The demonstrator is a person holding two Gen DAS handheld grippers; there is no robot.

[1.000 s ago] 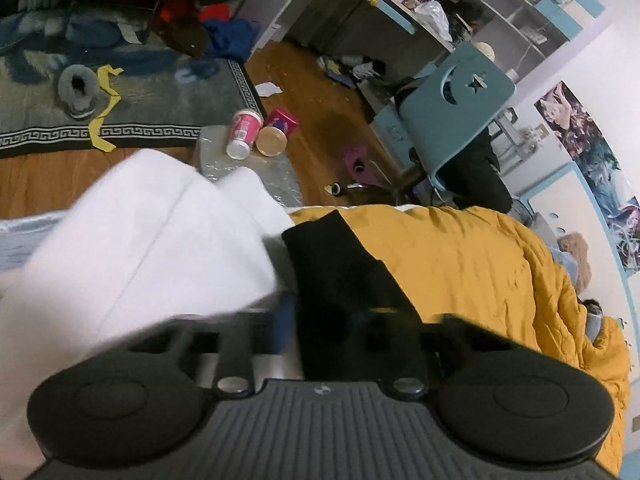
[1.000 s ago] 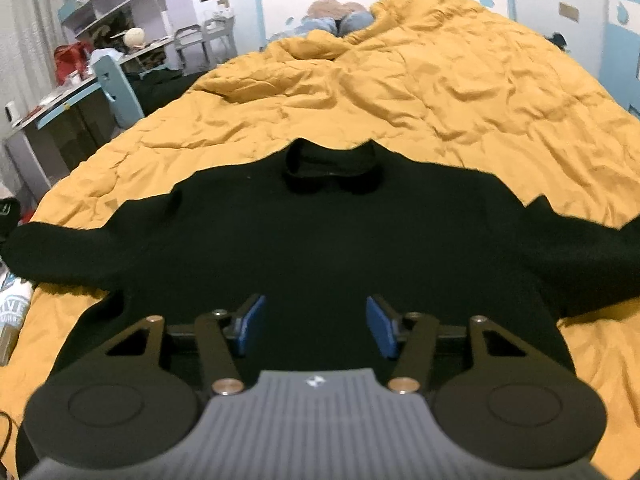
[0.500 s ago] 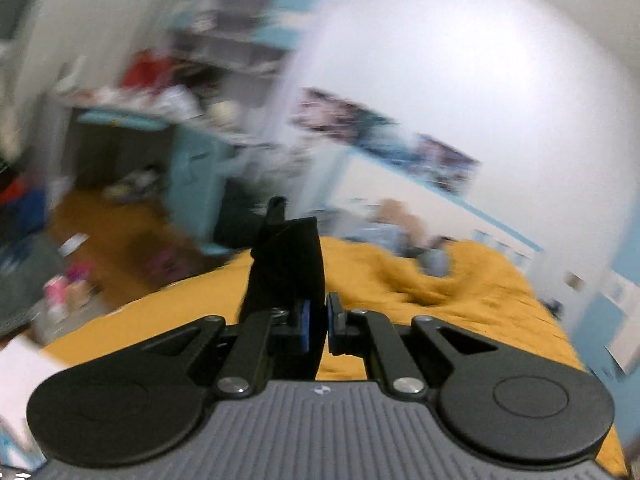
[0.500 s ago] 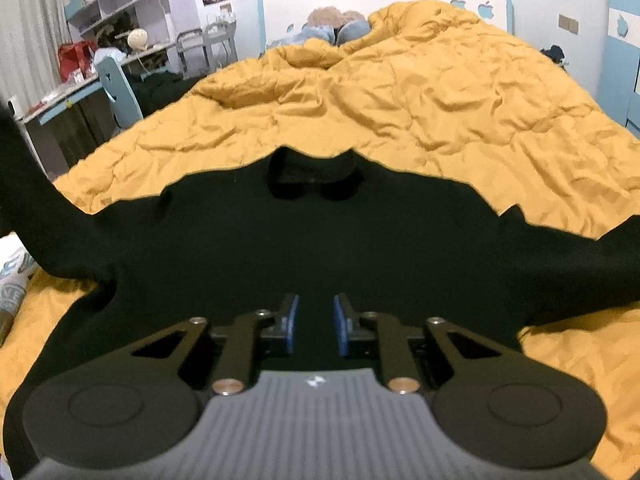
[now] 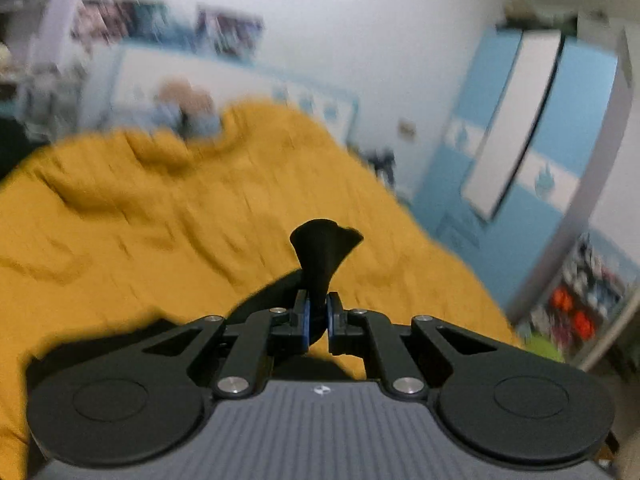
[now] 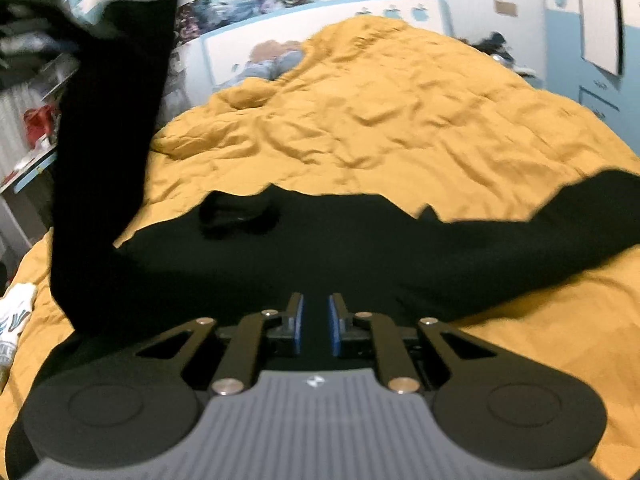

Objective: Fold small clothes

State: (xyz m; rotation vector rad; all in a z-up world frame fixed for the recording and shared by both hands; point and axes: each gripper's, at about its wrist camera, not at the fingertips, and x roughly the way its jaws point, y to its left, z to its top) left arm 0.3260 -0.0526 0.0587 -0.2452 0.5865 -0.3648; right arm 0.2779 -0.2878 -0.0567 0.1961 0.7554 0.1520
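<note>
While the left gripper [image 5: 316, 312] clamps the black sweater's [image 6: 280, 256] sleeve, the right gripper [image 6: 316, 320] pinches its hem.

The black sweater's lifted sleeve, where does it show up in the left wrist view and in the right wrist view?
Left wrist: the sleeve stands up at centre, its cuff pinched in the left gripper.
Right wrist: the same sleeve rises along the left edge, from the sweater body to the top corner.
Shared landmark: the yellow duvet with the stuffed toy at its far end.
</note>
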